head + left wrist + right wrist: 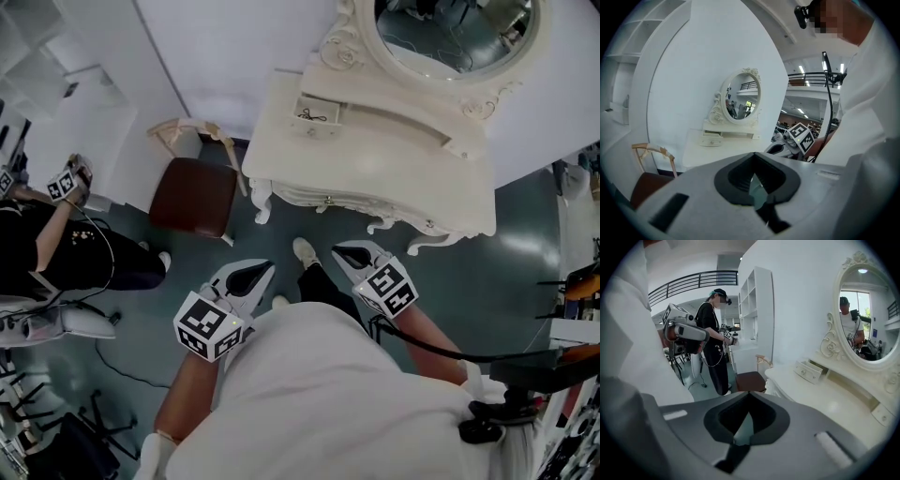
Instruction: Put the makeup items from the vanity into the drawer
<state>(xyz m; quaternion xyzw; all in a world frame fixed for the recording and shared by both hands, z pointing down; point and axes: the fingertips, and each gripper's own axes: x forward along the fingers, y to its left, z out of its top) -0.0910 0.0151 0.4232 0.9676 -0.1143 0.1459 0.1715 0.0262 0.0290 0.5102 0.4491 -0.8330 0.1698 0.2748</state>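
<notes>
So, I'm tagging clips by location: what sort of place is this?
Likely a mock bedroom set inside a big hall: a white vanity with an oval mirror, a stool, yet a railed balcony beyond.

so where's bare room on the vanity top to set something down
The vanity top is bare across front and middle, from the small open drawer at left rear to the right end. Only that drawer corner is taken.

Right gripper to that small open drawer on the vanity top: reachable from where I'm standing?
Probably not yet. The right gripper, shut and empty, hangs over the floor short of the vanity, and the small drawer sits at the tabletop's back. Nothing blocks the way; step closer.
</notes>
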